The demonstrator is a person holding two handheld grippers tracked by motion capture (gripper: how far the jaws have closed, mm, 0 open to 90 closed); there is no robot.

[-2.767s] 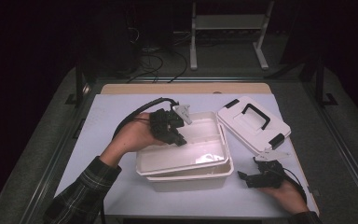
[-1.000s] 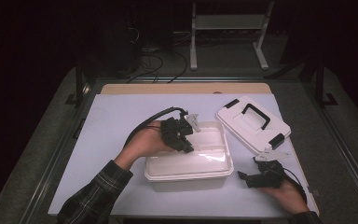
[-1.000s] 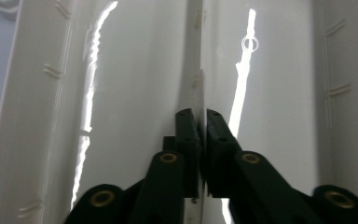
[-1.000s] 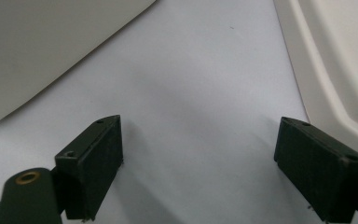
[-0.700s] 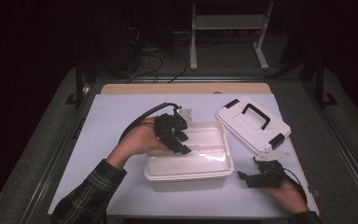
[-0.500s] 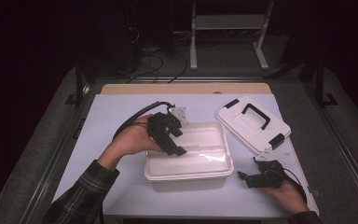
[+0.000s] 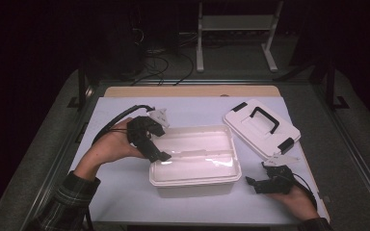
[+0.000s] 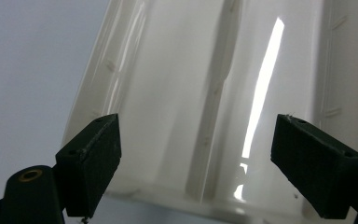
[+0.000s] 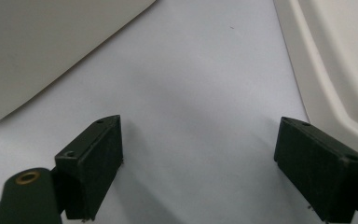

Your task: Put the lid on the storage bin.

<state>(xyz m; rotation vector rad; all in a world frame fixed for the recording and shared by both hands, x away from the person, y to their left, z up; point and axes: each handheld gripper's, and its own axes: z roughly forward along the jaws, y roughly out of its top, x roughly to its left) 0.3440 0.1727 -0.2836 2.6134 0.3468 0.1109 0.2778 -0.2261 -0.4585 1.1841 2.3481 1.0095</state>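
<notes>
Hovering over the left rim of the white bin (image 7: 195,161) at table centre, the left gripper (image 7: 160,155) has jaws that have just been opening, now wide with nothing between them. Right gripper (image 7: 254,183) rests on the table (image 7: 125,187) near-right of the bin, jaws apart, empty. Lid (image 7: 261,127) lies far right, apart from the bin.
</notes>
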